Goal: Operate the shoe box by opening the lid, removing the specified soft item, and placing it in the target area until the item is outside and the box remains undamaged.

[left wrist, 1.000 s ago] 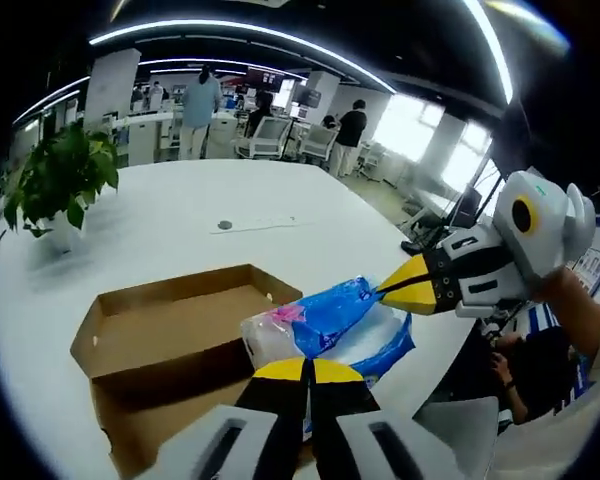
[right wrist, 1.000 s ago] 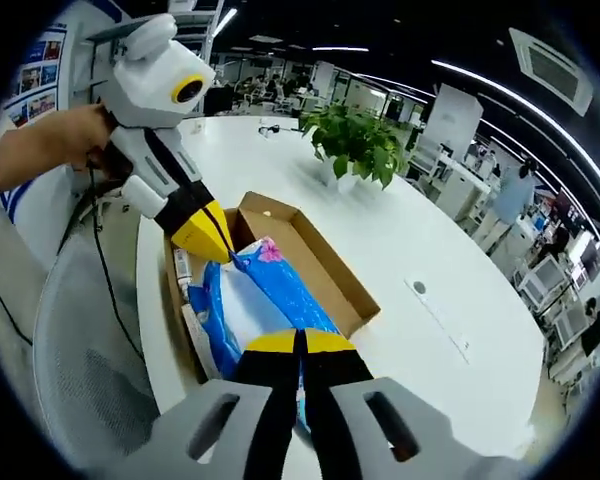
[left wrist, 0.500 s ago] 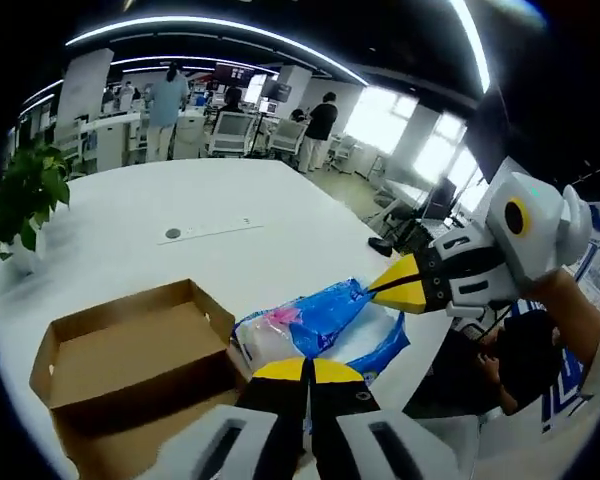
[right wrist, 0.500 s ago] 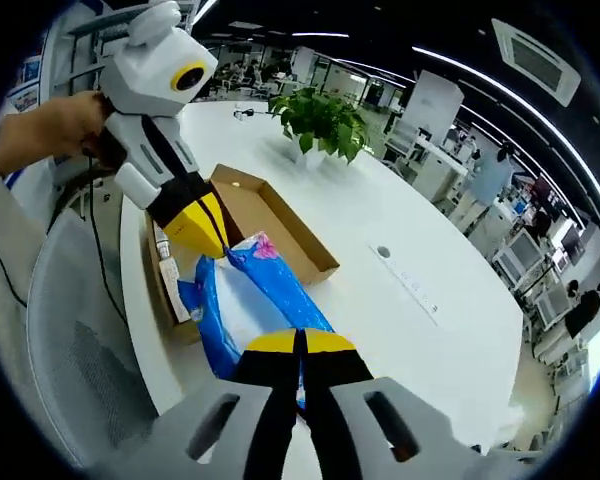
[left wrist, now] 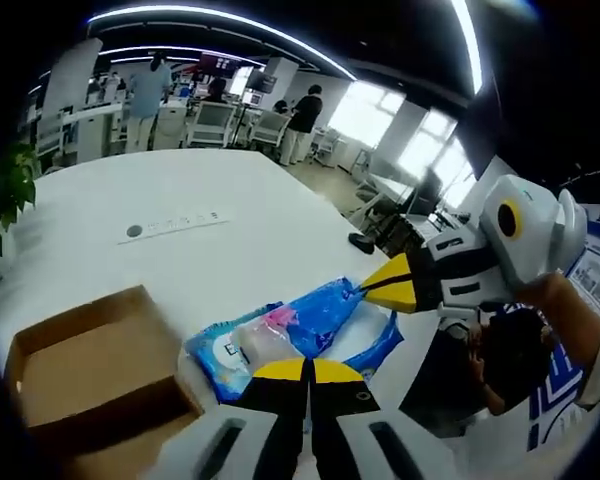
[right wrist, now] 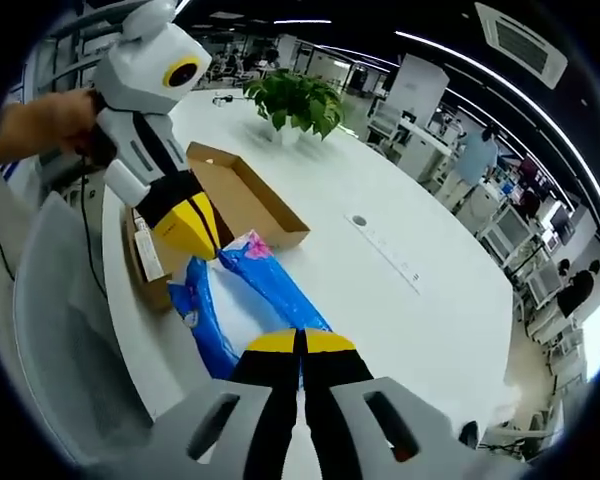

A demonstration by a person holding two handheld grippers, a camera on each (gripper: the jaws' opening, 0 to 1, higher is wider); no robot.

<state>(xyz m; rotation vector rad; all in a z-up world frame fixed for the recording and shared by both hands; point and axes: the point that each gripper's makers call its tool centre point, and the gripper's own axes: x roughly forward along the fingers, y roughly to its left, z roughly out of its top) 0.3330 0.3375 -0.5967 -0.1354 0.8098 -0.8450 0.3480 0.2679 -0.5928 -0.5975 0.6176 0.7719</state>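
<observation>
The blue pack [left wrist: 300, 325] hangs stretched between the two grippers, above the white table [left wrist: 180, 250] and beside the open box [left wrist: 80, 365], fully outside it. In the right gripper view the pack [right wrist: 255, 295] runs from the right gripper's tips up to the left gripper's tips, with the box [right wrist: 230, 195] behind it near the table [right wrist: 410, 300] edge.

Left gripper [left wrist: 306, 368]: jaws pressed together, pinching the near edge of the pack. In the right gripper view, this gripper [right wrist: 202, 250] enters from the left, tips pointing down onto the pack's far end.

Right gripper [right wrist: 301, 340]: jaws pressed together, pinching the pack's near end. In the left gripper view it [left wrist: 365, 290] enters from the right, tips closed on the pack's corner.

A hand [right wrist: 40, 125] grips the left gripper's body from the left. A plant [right wrist: 290, 100] stands on the table beyond the box.
</observation>
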